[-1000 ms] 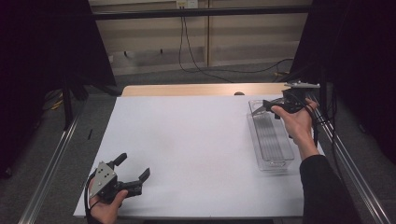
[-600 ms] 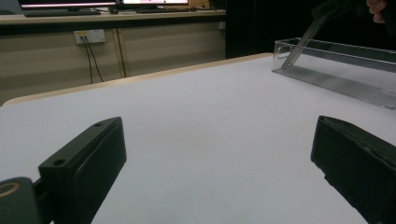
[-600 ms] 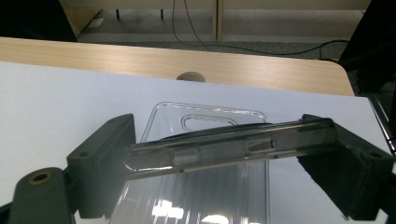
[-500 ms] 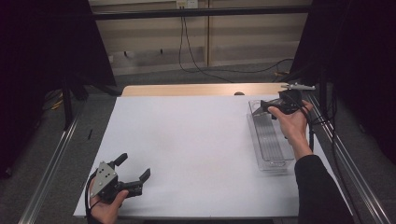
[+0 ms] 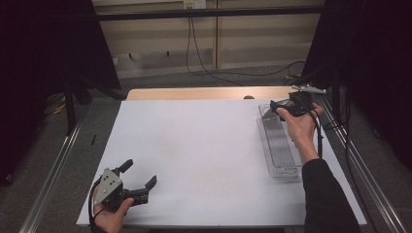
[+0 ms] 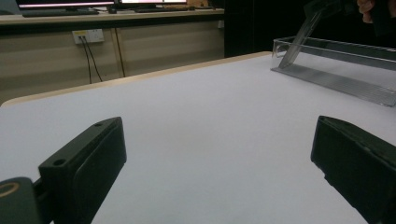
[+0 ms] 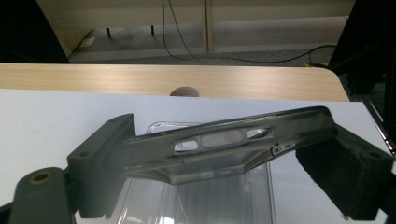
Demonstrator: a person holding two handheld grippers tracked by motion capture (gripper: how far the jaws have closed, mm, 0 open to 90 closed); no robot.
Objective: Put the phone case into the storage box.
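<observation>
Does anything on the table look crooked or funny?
Yes. The clear lid sits tilted, clamped in the right gripper, one end raised above the long clear tray instead of lying flat. The left gripper rests open.

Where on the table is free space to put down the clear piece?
The white sheet is bare between the left gripper and the clear tray. The right edge is crowded: the right gripper holds a clear piece above the tray.

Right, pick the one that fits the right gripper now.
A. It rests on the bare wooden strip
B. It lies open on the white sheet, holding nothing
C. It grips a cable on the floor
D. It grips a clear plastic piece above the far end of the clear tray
D: the right gripper has its jaws closed on a clear plastic piece, held over the far end of the clear tray.
</observation>
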